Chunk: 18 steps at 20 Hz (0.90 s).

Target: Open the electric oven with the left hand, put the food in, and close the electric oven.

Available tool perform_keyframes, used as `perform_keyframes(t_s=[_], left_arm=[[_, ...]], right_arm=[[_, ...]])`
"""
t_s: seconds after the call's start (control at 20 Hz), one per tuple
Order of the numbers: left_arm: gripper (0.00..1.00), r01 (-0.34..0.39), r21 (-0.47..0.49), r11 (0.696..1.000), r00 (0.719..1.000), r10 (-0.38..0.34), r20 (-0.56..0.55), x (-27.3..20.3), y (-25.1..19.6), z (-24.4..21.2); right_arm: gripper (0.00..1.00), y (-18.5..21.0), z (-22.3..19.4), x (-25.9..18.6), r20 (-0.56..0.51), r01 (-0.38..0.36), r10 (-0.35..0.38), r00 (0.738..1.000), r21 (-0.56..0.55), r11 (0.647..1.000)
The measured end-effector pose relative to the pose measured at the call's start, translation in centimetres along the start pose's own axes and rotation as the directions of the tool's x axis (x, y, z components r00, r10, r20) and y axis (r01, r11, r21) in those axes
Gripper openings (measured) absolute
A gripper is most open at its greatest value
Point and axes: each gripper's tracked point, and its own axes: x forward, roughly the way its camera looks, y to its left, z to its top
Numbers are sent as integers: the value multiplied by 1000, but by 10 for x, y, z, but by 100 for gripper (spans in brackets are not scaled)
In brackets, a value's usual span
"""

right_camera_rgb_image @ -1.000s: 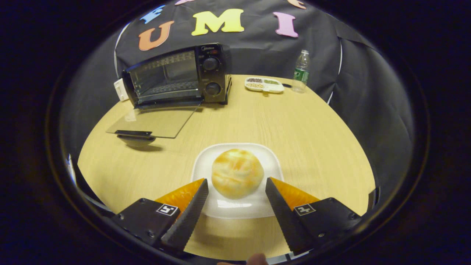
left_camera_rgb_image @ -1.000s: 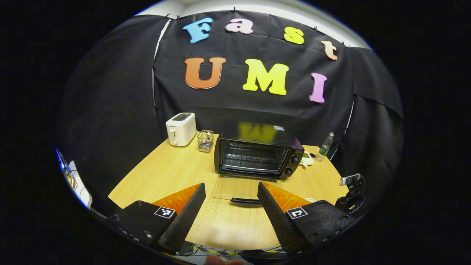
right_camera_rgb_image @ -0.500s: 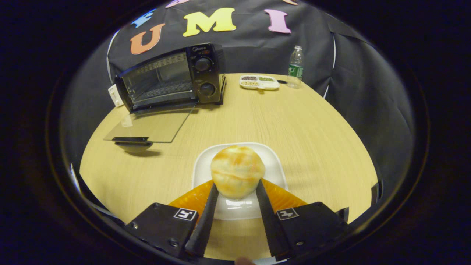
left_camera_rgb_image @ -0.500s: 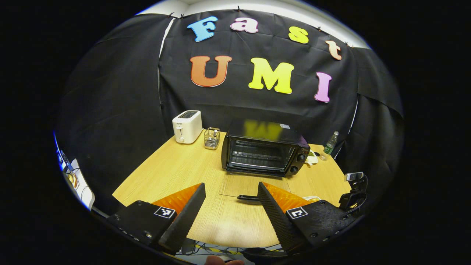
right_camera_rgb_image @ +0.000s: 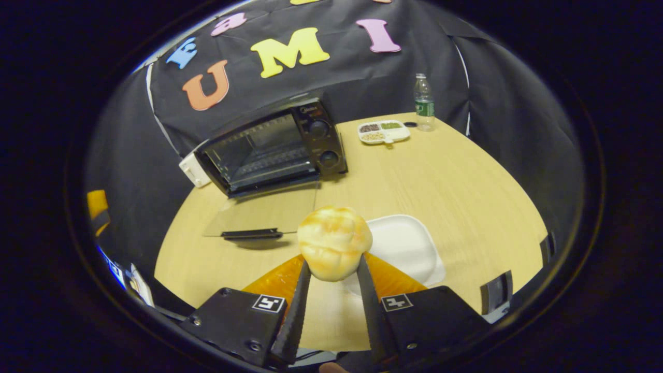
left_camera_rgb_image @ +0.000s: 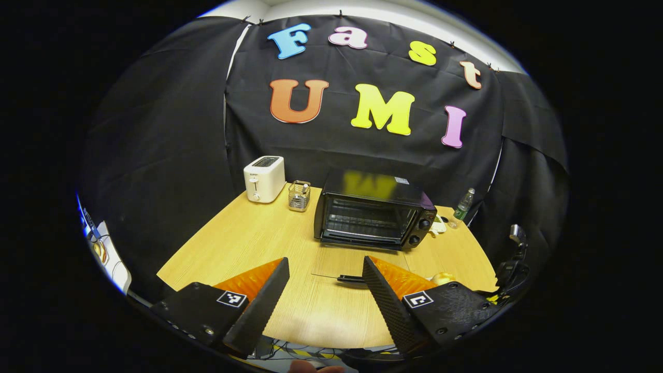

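The black electric oven (left_camera_rgb_image: 374,214) (right_camera_rgb_image: 274,149) stands at the back of the wooden table, its glass door (left_camera_rgb_image: 357,261) (right_camera_rgb_image: 264,213) folded flat down with the dark handle (right_camera_rgb_image: 252,234) toward me. My right gripper (right_camera_rgb_image: 331,264) is shut on a round golden bun (right_camera_rgb_image: 334,242), held in the air above the table, left of the white plate (right_camera_rgb_image: 406,246). A bit of the bun (left_camera_rgb_image: 443,278) peeks out beside my left gripper's finger in the left gripper view. My left gripper (left_camera_rgb_image: 325,267) is open, held back over the table's near edge, nothing between its fingers.
A white toaster (left_camera_rgb_image: 264,178) and a small wire basket (left_camera_rgb_image: 299,195) stand at the back left. A divided snack dish (right_camera_rgb_image: 384,131) and a plastic bottle (right_camera_rgb_image: 424,102) sit right of the oven. A black clamp stand (left_camera_rgb_image: 513,259) rises at the table's right edge.
My right gripper closed on the bun and lifted it off the plate, swinging left toward the oven. My left gripper drew back slightly, staying open.
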Motion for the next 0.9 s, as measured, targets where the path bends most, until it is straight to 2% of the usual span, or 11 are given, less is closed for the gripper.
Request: perform_keyframes(t_s=[0.2,0.35,0.55,0.7,0.75,0.9], left_arm=[[94,-40,-14,999,999,40,9,-13,25,4],[94,-72,-29,997,997,72,15,-25,43,10],[94,-109,-18,994,994,109,10,-39,64,14],[94,-128,-5,992,991,128,-23,-48,76,3],[94,-133,1,991,990,133,-38,-50,78,-2],[94,-137,21,990,988,138,-67,-58,85,-10]], right_arm=[[53,53,34,15,67,-61,56,996,75,995],[53,96,47,49,86,-116,104,991,156,981],[53,139,60,100,116,-151,126,985,244,958],[55,153,77,135,164,-159,121,979,243,957],[53,156,84,147,183,-158,113,977,253,954],[53,159,105,189,237,-142,71,969,297,944]])
